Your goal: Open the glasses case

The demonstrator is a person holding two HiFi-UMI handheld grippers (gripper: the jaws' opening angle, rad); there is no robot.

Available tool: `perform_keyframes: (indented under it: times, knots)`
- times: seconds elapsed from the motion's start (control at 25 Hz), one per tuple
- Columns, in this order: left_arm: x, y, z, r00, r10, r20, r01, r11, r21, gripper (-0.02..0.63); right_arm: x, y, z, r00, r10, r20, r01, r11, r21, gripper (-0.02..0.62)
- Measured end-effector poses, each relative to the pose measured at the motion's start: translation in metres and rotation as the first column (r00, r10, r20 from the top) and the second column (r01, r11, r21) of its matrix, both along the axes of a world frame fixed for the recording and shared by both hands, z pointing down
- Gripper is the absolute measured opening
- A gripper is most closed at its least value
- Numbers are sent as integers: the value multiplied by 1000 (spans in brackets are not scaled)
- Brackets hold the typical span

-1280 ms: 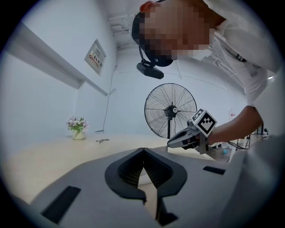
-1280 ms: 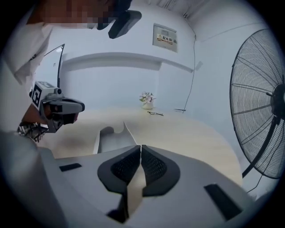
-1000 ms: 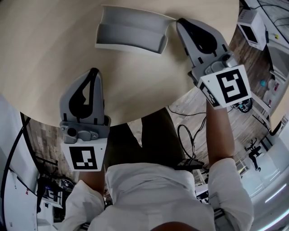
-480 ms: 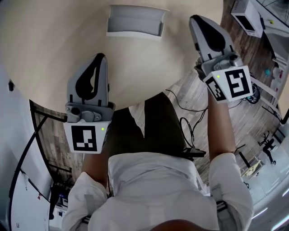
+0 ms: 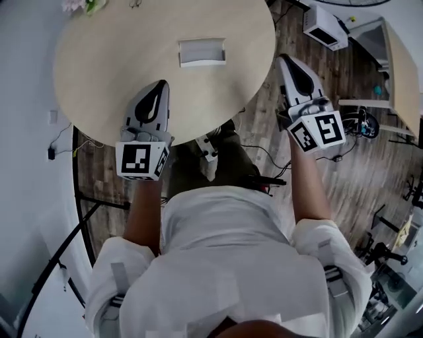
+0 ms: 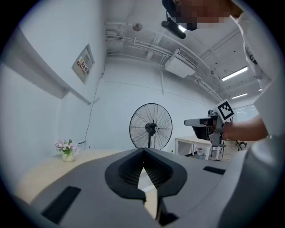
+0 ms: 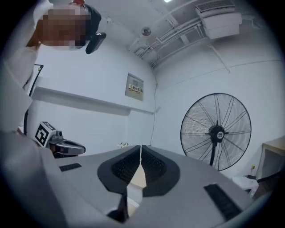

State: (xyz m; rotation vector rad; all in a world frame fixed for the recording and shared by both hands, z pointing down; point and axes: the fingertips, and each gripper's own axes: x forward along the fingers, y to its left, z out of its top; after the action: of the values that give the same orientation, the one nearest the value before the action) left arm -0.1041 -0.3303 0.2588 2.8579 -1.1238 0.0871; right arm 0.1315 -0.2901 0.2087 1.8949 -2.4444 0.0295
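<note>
The grey glasses case (image 5: 201, 52) lies on the round wooden table (image 5: 112, 59), toward its right side, and looks open with its lid folded back. My left gripper (image 5: 161, 84) is shut and empty, hovering over the table's near edge, well short of the case. My right gripper (image 5: 285, 59) is also shut and empty, held past the table's right edge over the wooden floor. In the left gripper view the left gripper (image 6: 143, 150) has its jaws together; in the right gripper view the right gripper (image 7: 140, 146) shows the same. Both point out across the room.
A small vase of flowers (image 5: 82, 5) stands at the table's far left edge. A pedestal fan (image 6: 151, 128) stands beyond the table. A white box (image 5: 322, 28) and a second table (image 5: 396, 59) stand to the right, and cables lie on the floor.
The head view has risen and pulled back, so the case looks small and far. Both grippers have drawn back from the case, and the right one now hangs off the table's edge.
</note>
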Motion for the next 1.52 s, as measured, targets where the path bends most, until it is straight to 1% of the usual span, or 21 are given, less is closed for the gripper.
perform_keyframes:
  times: [0.12,0.2,0.32,0.4,0.56,0.64,0.8,0.88,1.0,1.24,1.36,1.52]
  knots:
    - [-23,17,-25,1000,11,1,-11,1000,23,14,-9,40,-31,999,41,-12,-41,998,39,28]
    - [-34,26,-38,1000,8,4,-8,1000,25,14,-7,66,-41,998,63,6,-63,997,45,28]
    - [-46,39,-53,1000,-2,-3,2,1000,20,14,-2,95,-41,996,85,35,-86,996,34,28]
    - [-51,52,-60,1000,-1,3,1,1000,23,14,-5,112,-35,996,83,36,-83,996,15,28]
    - [-45,86,-75,1000,-10,-21,11,999,31,14,-4,140,-24,999,45,17,-46,999,18,28]
    - [-43,110,-76,999,-30,-30,31,999,30,14,-4,155,-16,999,14,30,-15,1000,16,28]
    - [-30,162,-62,997,-56,-44,56,998,10,14,1,193,0,998,-22,65,23,1000,-5,28]
    - [-24,188,-52,996,-75,-54,75,997,-11,14,1,212,4,996,-43,79,43,999,-5,26]
    - [-19,226,-38,993,-110,-42,108,993,-43,14,-4,239,11,990,-91,110,92,996,-4,26]
    - [11,298,-21,992,-117,-39,115,991,-63,12,6,292,27,976,-146,163,148,989,-1,26]
    - [3,323,-24,990,-125,-69,122,992,-44,13,3,315,33,968,-155,199,160,987,-9,26]
    - [-11,341,-28,989,-133,-60,130,990,-58,12,-3,342,33,962,-160,219,167,986,-14,25]
